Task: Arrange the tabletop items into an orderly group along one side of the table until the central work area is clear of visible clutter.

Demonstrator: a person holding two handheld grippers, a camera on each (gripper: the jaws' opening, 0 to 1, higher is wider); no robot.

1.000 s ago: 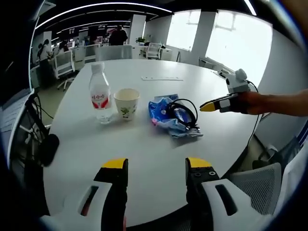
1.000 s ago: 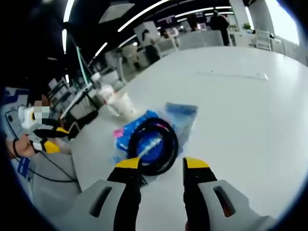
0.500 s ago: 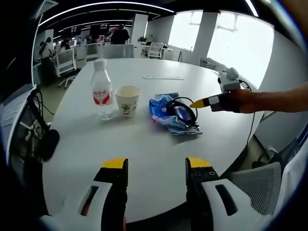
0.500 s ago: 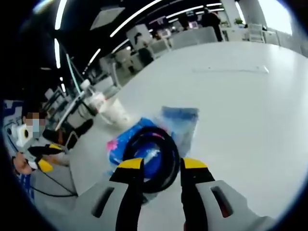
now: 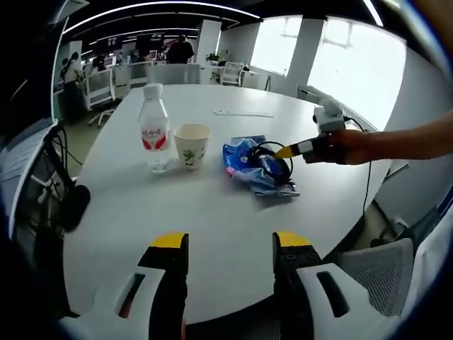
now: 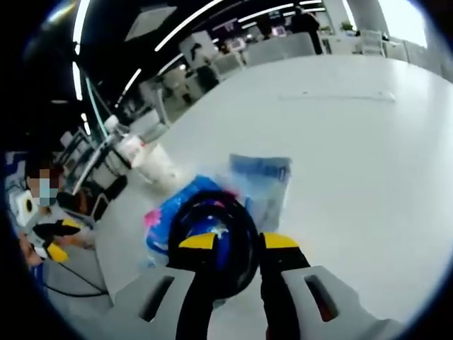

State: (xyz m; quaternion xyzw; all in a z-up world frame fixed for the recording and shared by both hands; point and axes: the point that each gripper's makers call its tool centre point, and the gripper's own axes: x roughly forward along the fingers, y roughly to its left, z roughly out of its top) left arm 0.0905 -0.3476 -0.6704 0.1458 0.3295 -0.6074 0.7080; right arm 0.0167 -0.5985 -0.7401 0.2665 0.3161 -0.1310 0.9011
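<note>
The left gripper (image 5: 230,244) hangs low over the near edge of the table (image 5: 212,212) with its jaws parted and nothing between them, as a second ago; its view has hardly shifted. Ahead of its fingers, past a stretch of bare tabletop, lies the row: bottle (image 5: 153,129) ahead to the left, cup (image 5: 192,145) just beside it, then the blue packet (image 5: 249,164) ahead to the right with the black cable (image 5: 272,160) coiled on top.

What has changed is on the right. Over the last second the right gripper (image 6: 238,242) has come forward onto the coil, and its jaws have drawn closer together. In the right gripper view its yellow tips now sit across the near arc of the cable (image 6: 211,237), one tip over the middle of the loop, the other just outside it; the packet (image 6: 212,205) spreads beyond and under. Whether the fingers already pinch the cable I cannot tell; a narrow gap shows between them. From the left gripper view the right gripper's (image 5: 291,150) tip touches the coil's right edge.

Farther off beyond those fingers stand the cup (image 6: 159,164) and bottle (image 6: 124,142).

I judge that the cable grasp is about to close, the first step to moving it and clearing the centre.
</note>
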